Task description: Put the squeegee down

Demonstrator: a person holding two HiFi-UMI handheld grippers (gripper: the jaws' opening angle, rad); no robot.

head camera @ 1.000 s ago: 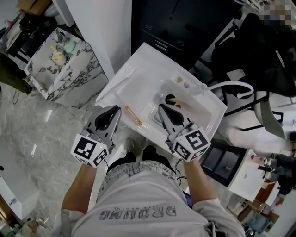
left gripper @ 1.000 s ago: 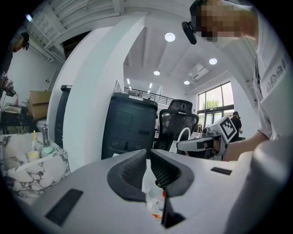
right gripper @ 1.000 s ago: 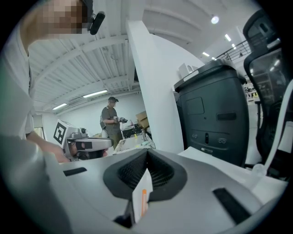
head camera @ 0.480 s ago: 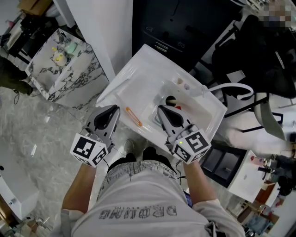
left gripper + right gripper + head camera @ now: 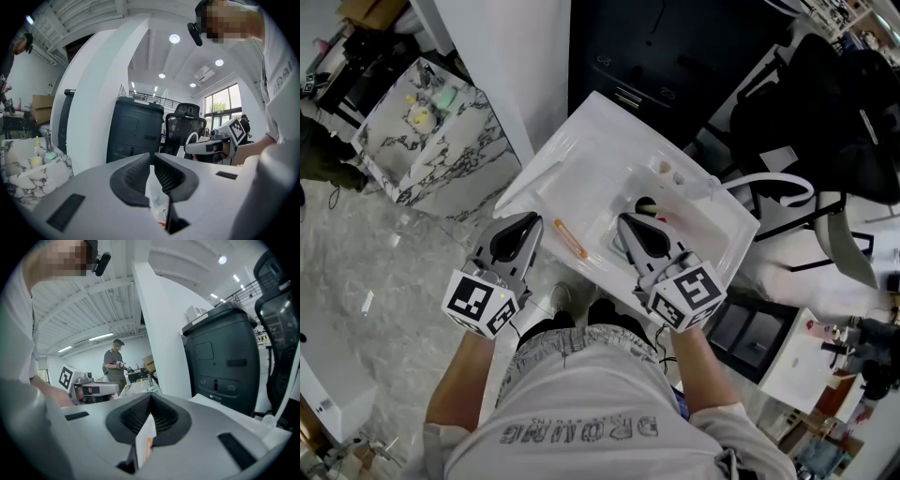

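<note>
The floor is pale grey marble-patterned tile (image 5: 384, 281), and a white ceramic washbasin (image 5: 572, 131) stands on it in front of a tall black cabinet (image 5: 675, 47). In the head view, a white box with black marble veins (image 5: 441, 159) stands to the left of the washbasin. The thin orange squeegee (image 5: 570, 236) lies flat on the washbasin's level part, just left of the bowl, and nothing touches it. The left hand-held gripper (image 5: 536, 221) is at the near left edge of the washbasin, just left of the squeegee. The right hand-held gripper (image 5: 623, 219) hangs over the near side of the bowl, close to the dark drain hole (image 5: 645, 201). The squeegee is between the two.

In the left gripper view, the left hand-held gripper (image 5: 151, 157) is narrow: only a thin slit separates its ribbed pads, and nothing is in it. Beyond it are the black cabinet (image 5: 133, 136) and a black mesh office chair (image 5: 185, 126).

In the right gripper view, the right hand-held gripper (image 5: 151, 397) is closed, its tips meet, and it holds nothing. The cabinet (image 5: 225, 357) is to the right, and a person (image 5: 115, 364) stands far behind.
</note>
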